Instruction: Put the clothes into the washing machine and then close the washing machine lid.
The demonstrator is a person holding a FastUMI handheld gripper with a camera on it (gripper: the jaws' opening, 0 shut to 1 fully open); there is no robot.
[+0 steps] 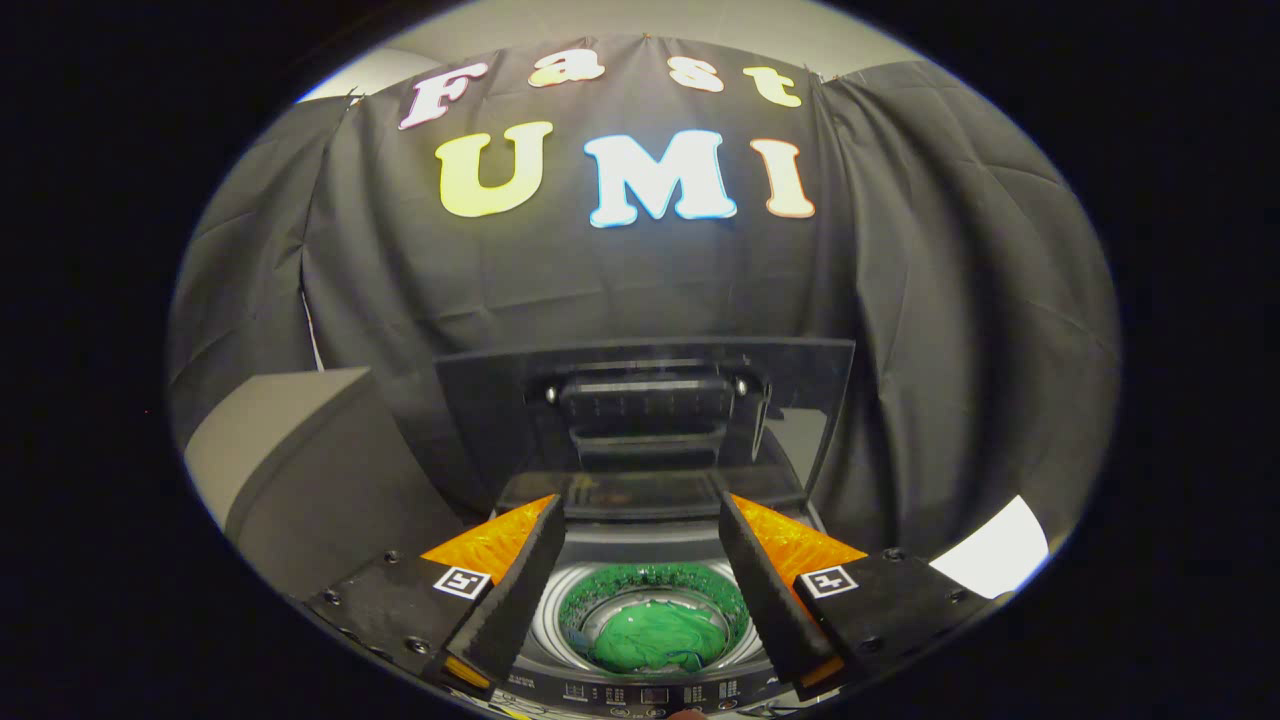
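A top-loading washing machine [600, 690] sits below my fingers, its round drum [650, 590] open. A bundle of green clothes [655, 638] lies at the bottom of the drum. The dark lid [645, 410] stands raised upright behind the drum, its inner side facing me. My gripper [640, 510] hovers above the drum with its fingers spread apart and nothing between them; the green clothes show through the gap, well below the fingertips. The lid stands just beyond the fingertips.
A grey box-like unit [300, 460] stands to the left of the washing machine. A white surface [995, 550] shows to the right. Black cloth walls [950, 350] close in behind and at both sides.
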